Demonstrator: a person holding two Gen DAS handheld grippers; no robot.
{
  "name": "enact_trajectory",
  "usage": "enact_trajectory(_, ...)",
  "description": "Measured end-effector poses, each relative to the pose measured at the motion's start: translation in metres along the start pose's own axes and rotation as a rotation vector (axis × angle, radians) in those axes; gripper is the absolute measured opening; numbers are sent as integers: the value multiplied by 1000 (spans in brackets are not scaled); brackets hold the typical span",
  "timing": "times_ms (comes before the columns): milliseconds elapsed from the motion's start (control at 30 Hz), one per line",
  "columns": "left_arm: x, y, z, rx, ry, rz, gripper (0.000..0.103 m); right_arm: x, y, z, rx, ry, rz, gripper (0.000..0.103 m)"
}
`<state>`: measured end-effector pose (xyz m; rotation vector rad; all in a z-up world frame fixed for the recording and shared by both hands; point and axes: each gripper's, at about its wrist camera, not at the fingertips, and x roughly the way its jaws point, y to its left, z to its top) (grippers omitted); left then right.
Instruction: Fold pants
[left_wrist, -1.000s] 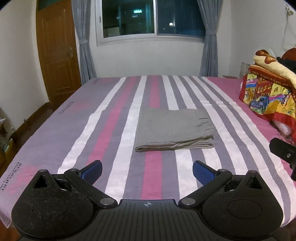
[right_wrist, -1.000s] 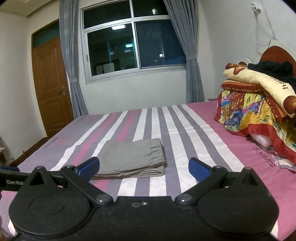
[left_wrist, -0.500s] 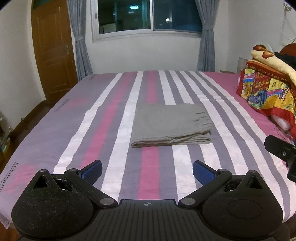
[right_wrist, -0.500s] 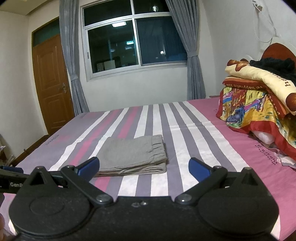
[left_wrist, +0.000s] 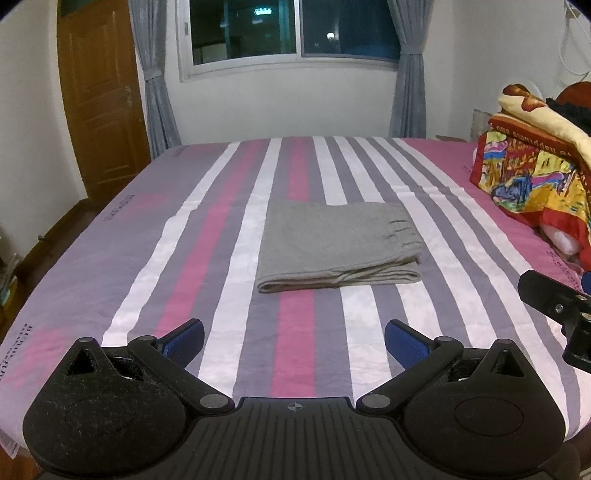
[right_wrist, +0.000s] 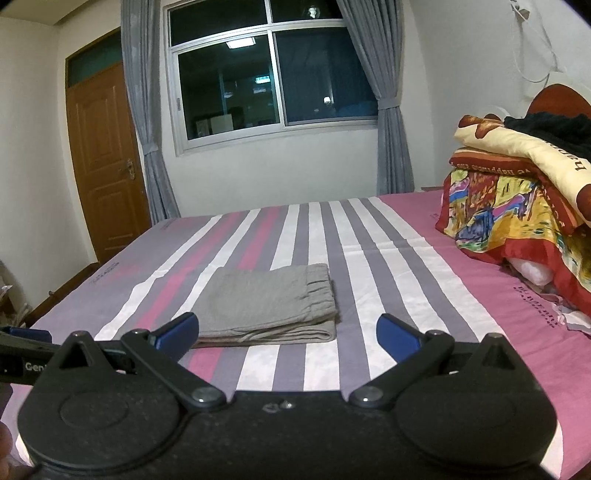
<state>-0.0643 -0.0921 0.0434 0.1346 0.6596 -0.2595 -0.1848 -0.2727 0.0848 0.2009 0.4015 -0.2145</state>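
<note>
Grey pants (left_wrist: 338, 245) lie folded into a flat rectangle in the middle of the striped bed (left_wrist: 110, 258), waistband to the right. They also show in the right wrist view (right_wrist: 267, 306). My left gripper (left_wrist: 294, 341) is open and empty, held well back from the pants near the bed's front edge. My right gripper (right_wrist: 287, 334) is open and empty, just short of the pants' near edge. Part of the right gripper (left_wrist: 557, 310) shows at the right edge of the left wrist view.
A pile of colourful blankets (right_wrist: 517, 192) sits at the right on the bed's pink part. A wooden door (right_wrist: 105, 158) stands at the left. A curtained window (right_wrist: 273, 81) is behind the bed.
Both grippers have drawn back and tilted up a little, so the pants sit lower in both views. The pants have not moved.
</note>
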Motion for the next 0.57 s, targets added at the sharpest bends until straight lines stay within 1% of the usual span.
enact_trajectory(333, 10, -4, 2, 12, 11, -18, 103, 5, -2, -1, -1, 13, -2, 103)
enact_trajectory(400, 11, -5, 2, 25, -1, -34, 103, 7, -2, -2, 0, 17, -2, 103)
enact_trajectory(500, 10, -9, 4, 34, -33, -35, 103, 11, -2, -1, 0, 24, -5, 103)
enact_trajectory(567, 13, -10, 7, 32, -32, -42, 103, 14, -2, -2, 0, 32, -5, 103)
